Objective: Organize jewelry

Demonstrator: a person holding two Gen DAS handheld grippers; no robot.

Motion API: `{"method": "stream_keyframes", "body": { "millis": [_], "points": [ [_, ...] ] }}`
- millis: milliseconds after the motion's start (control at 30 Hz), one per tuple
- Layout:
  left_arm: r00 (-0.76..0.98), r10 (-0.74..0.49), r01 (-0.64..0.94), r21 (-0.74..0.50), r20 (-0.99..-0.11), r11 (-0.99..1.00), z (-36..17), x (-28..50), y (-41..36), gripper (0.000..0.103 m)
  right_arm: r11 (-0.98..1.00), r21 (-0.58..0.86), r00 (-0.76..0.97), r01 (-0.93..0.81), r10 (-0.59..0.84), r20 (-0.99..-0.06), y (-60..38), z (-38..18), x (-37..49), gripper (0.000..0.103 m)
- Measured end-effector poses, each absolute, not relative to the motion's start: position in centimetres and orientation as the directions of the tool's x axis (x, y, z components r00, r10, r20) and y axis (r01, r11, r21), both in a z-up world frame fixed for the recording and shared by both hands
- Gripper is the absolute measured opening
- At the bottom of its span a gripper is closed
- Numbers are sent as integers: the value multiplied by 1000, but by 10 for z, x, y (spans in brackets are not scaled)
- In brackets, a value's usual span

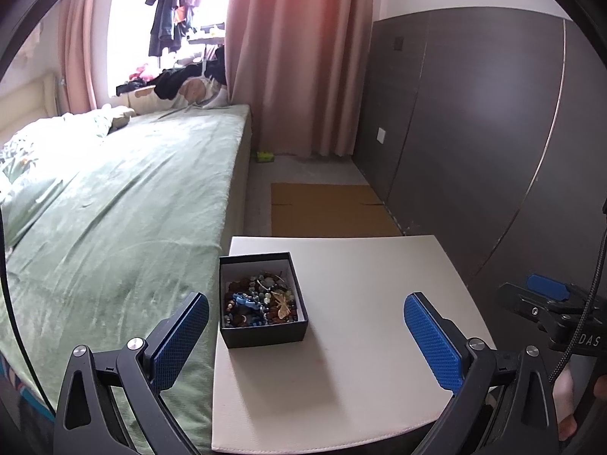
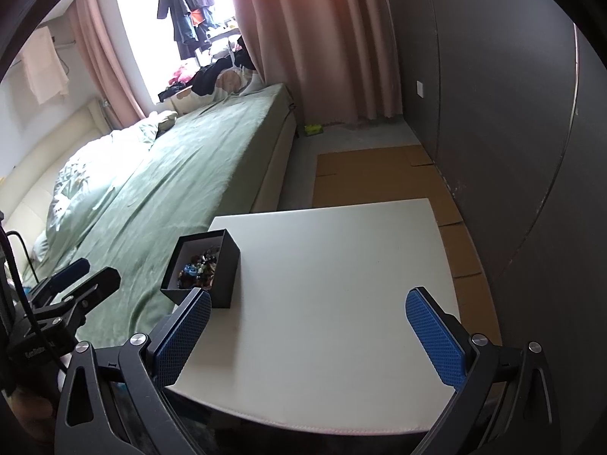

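A small black box [image 1: 265, 331] holds a heap of mixed beaded jewelry [image 1: 260, 299] and stands at the left side of a white table [image 1: 341, 341]. My left gripper [image 1: 307, 307] is open and empty, low over the table just behind the box. In the right wrist view the box [image 2: 224, 265] sits at the table's [image 2: 322, 284] left edge, with jewelry [image 2: 199, 267] inside. My right gripper [image 2: 309, 305] is open and empty, to the right of the box. Each gripper shows at the edge of the other's view.
A bed with a green cover [image 1: 114, 208] runs along the table's left side. A dark wardrobe [image 1: 474, 132] stands on the right. Flat cardboard [image 1: 330, 208] lies on the floor beyond the table. Pink curtains [image 1: 296, 57] hang at the back.
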State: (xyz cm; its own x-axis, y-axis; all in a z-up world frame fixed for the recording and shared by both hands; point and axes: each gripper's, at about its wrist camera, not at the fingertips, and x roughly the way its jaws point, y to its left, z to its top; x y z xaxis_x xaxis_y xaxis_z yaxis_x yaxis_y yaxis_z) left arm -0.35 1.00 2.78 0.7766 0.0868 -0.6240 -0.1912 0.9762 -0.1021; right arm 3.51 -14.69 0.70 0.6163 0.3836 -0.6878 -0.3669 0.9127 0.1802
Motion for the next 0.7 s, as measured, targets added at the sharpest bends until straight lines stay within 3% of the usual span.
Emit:
{"method": "stream_keyframes", "body": {
  "millis": [700],
  "points": [
    [781, 98, -201, -101, -617, 974, 29, -7, 13, 103, 917, 169, 624, -362, 373, -687, -144, 7, 35, 103]
  ]
}}
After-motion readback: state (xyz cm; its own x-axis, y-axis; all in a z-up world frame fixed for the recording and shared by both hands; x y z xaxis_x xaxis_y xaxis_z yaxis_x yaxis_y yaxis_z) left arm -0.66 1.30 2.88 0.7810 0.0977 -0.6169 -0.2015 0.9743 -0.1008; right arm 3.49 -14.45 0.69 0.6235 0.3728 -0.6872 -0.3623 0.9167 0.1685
